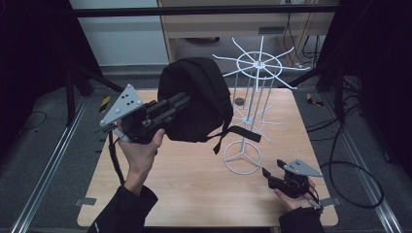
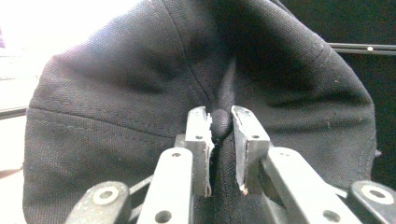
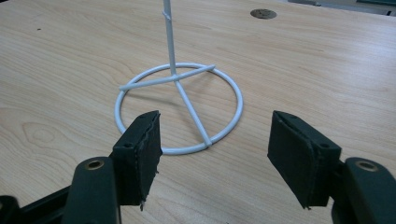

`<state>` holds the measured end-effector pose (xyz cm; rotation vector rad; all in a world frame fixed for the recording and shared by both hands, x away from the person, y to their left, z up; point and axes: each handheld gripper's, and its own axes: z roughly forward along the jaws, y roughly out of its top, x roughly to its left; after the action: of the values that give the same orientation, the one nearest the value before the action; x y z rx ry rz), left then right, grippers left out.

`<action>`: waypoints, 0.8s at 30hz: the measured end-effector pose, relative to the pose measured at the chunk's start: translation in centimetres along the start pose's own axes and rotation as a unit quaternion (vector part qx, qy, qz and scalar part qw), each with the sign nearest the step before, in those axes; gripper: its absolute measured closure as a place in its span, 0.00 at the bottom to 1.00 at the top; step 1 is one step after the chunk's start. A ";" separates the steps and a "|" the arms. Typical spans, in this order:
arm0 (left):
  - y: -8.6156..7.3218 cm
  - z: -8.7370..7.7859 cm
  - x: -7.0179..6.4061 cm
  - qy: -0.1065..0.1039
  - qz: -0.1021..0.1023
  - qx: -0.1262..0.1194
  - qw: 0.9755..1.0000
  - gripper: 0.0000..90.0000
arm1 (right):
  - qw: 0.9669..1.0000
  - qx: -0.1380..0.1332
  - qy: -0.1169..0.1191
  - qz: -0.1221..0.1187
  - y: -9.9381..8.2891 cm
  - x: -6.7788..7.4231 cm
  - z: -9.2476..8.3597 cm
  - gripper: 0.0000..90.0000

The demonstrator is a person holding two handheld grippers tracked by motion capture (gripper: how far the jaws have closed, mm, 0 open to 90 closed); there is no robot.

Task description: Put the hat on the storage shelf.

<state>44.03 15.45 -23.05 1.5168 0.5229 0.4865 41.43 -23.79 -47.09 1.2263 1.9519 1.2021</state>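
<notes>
The left hand-held gripper [image 1: 182, 103] pinches a black cap [image 1: 197, 99] beside the rack [image 1: 252, 92], the right [image 1: 270, 177] open; a thin fabric grip could slip.

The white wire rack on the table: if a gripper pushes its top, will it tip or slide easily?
The white wire rack probably tips easily: it is tall on one thin pole, over a small ring base. It looks light, being thin wire. On the smooth wooden table it may also slide.
</notes>
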 end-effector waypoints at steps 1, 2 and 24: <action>-0.1 0.4 0.0 -0.002 -0.001 0.004 1.000 0.86 | 1.000 0.001 0.001 0.001 0.0 0.0 0.0 0.38; -0.1 0.7 0.0 -0.004 0.000 0.009 1.000 0.86 | 1.000 0.002 0.001 -0.001 0.0 0.0 0.0 0.38; -2.7 4.1 0.3 0.002 0.007 0.060 0.998 0.79 | 1.000 0.005 0.003 -0.004 0.0 0.2 0.2 0.38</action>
<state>46.68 12.38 -25.82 1.6350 0.5537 0.4756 41.45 -23.57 -47.20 1.2194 1.9671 1.1956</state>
